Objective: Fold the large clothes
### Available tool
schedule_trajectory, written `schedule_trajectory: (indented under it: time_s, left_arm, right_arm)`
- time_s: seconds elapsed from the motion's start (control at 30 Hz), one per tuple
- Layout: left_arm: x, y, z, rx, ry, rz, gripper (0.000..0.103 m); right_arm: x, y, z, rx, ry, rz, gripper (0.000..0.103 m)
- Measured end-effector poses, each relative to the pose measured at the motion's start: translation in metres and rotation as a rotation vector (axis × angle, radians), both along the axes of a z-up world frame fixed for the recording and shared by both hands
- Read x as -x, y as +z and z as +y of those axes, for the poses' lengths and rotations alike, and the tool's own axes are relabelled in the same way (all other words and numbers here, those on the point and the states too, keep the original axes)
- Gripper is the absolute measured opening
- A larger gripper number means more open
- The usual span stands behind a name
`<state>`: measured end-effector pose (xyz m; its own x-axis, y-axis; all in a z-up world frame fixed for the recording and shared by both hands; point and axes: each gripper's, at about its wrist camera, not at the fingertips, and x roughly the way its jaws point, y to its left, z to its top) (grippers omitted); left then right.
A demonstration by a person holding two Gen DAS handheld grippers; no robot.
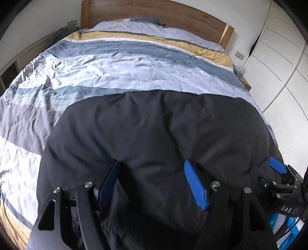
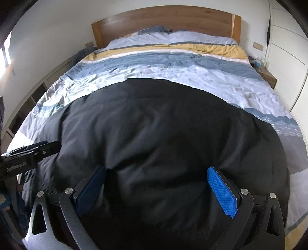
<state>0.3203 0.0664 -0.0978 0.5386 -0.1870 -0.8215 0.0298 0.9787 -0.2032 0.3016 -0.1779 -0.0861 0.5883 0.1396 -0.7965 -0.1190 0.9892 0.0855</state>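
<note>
1. Your left gripper (image 1: 152,169) has its jaws spread fairly wide, and a thick bunched fold of the black garment (image 1: 154,127) bulges up between the two blue pads (image 1: 195,185). The cloth fills the gap and pinches in at both pads, so you have hold of it.
2. Your right gripper (image 2: 156,177) looks much the same: jaws wide apart, the same black garment (image 2: 154,125) heaped between its blue pads (image 2: 221,192) and gathered where it meets them, so it is gripped there too.
3. Each gripper shows in the other's view: the right one at the right edge of the left wrist view (image 1: 277,165), the left one as a black arm at the left edge of the right wrist view (image 2: 32,152). They sit side by side along the garment's near edge.
4. The garment spreads away from both grippers over the near half of the bed, wrinkled and puffy, its far edge lying across the striped duvet (image 1: 125,63).
5. The duvet carries pale blue, grey-blue, white and yellow bands, up to the wooden headboard (image 1: 154,13).
6. White wardrobe doors (image 1: 279,63) stand along the right side of the bed.
</note>
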Motion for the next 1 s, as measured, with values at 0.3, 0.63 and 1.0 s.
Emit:
schedule_trajectory:
  time_s: [0.3, 0.63, 1.0]
  left_arm:
    - [-0.034, -0.013, -0.002, -0.013, -0.007, 0.002, 0.068]
    - [-0.066, -0.030, -0.009, -0.031, -0.011, 0.026, 0.068]
    - [-0.089, -0.039, -0.001, -0.015, 0.004, 0.069, 0.070]
  right_arm:
    - [-0.041, -0.011, -0.016, -0.022, -0.048, 0.014, 0.103]
    - [-0.067, -0.024, -0.028, -0.038, -0.071, 0.035, 0.103]
    - [-0.080, -0.027, -0.038, -0.045, -0.086, 0.062, 0.103]
